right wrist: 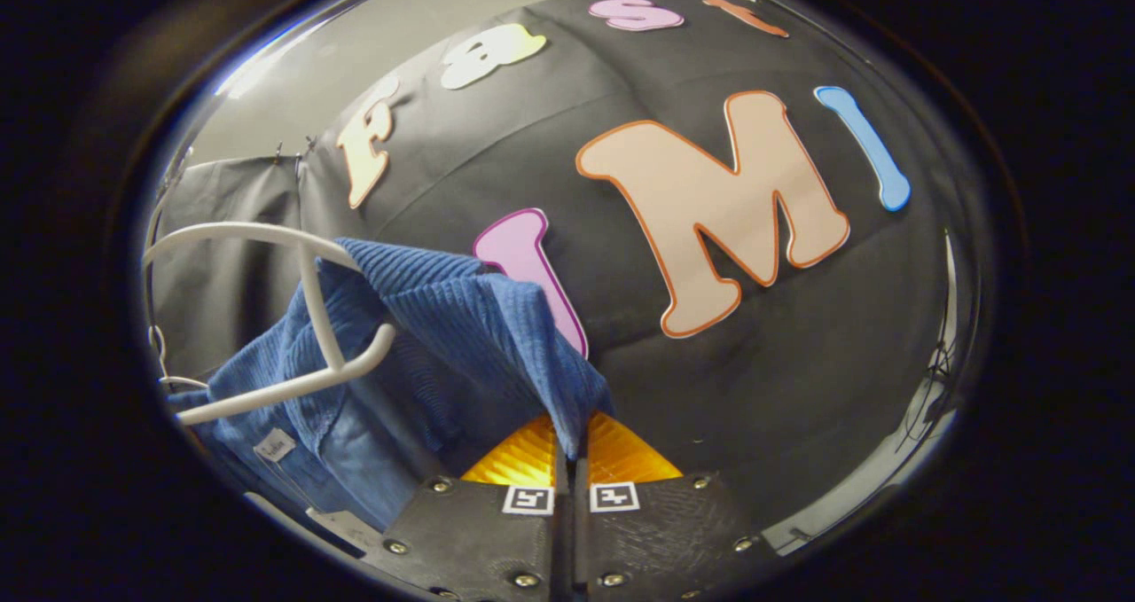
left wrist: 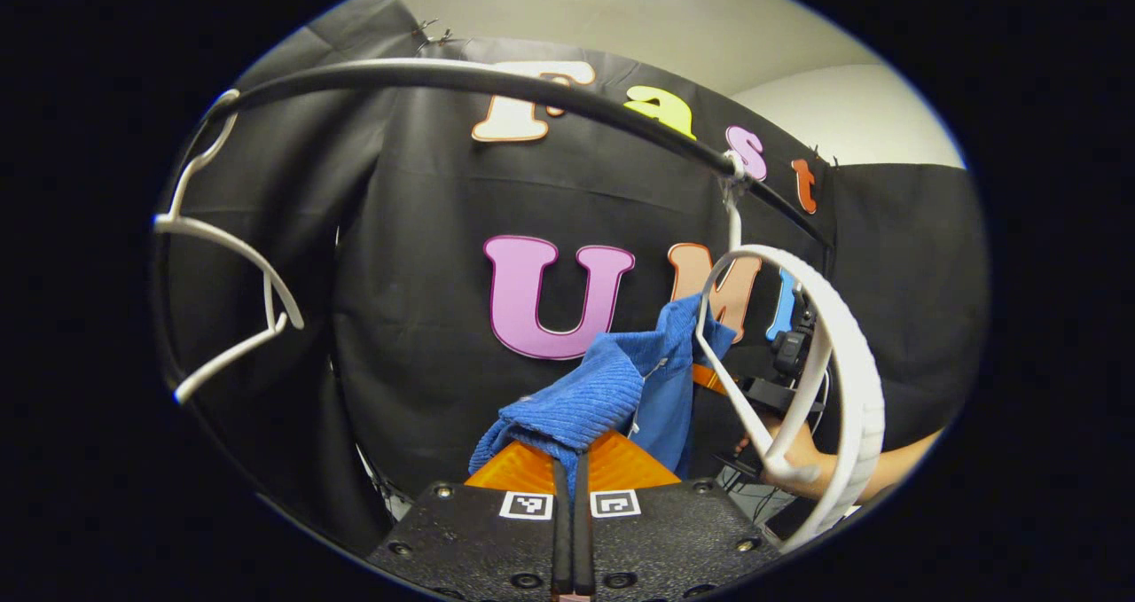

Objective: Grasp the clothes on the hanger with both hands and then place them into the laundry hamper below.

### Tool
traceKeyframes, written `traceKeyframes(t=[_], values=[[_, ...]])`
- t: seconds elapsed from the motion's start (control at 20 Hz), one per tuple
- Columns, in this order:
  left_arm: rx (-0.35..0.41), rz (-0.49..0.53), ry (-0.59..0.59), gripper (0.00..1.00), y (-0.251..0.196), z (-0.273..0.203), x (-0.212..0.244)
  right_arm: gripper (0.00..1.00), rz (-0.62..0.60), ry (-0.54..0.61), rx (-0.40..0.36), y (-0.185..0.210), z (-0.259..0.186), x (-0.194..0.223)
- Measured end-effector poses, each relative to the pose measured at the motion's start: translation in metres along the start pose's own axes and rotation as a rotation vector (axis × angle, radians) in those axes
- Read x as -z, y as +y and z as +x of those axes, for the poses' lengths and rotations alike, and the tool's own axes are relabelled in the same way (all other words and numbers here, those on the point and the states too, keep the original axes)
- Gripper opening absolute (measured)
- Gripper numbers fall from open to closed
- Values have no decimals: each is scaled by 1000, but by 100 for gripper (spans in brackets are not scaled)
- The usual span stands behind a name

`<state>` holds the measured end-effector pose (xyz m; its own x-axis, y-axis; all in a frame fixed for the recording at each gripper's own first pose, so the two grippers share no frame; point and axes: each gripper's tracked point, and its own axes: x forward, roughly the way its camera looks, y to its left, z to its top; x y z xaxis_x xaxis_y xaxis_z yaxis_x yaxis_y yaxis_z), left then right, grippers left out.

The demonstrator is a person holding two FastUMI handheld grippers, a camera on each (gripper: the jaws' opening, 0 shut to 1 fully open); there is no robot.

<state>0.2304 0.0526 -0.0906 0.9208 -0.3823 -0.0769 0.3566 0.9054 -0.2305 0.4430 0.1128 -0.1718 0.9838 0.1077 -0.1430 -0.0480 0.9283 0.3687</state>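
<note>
A blue ribbed garment (left wrist: pixel 603 389) hangs partly off a white hanger (left wrist: pixel 842 380) that dangles from a black rail (left wrist: pixel 497 83). My left gripper (left wrist: pixel 572 473) is shut on a fold of the garment, which bunches over its fingers. In the right gripper view the same blue garment (right wrist: pixel 443 336) drapes from the white hanger (right wrist: pixel 319 318), and my right gripper (right wrist: pixel 572 456) is shut on its lower corner. Behind the hanger in the left gripper view I see the other gripper (left wrist: pixel 789 363) and the forearm (left wrist: pixel 851 469) holding it.
A second white hanger (left wrist: pixel 230 301) hangs bare at the left end of the rail. The black cloth wall stands close behind everything.
</note>
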Motion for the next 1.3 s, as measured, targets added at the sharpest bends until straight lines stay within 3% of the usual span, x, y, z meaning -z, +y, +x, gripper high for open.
traceKeyframes(t=[0.05,0.2,0.4,0.6,0.75,1.0,1.3], values=[[-3,-13,7,4,1,0,7,0,-6,3,15,-2,-1,1],[-6,-77,62,1,6,2,38,4,0,41,29,-6,-9,16],[18,-142,119,1,0,10,73,1,17,91,52,-16,-22,51],[26,-147,146,2,-6,17,103,1,-5,143,164,-42,-39,87],[-5,-169,161,2,-2,17,116,1,-24,165,198,-51,-64,110],[-92,-146,223,1,24,-19,147,1,-28,216,201,-53,-117,127],[-190,-98,227,2,8,-77,141,1,-9,242,131,-35,-189,102]])
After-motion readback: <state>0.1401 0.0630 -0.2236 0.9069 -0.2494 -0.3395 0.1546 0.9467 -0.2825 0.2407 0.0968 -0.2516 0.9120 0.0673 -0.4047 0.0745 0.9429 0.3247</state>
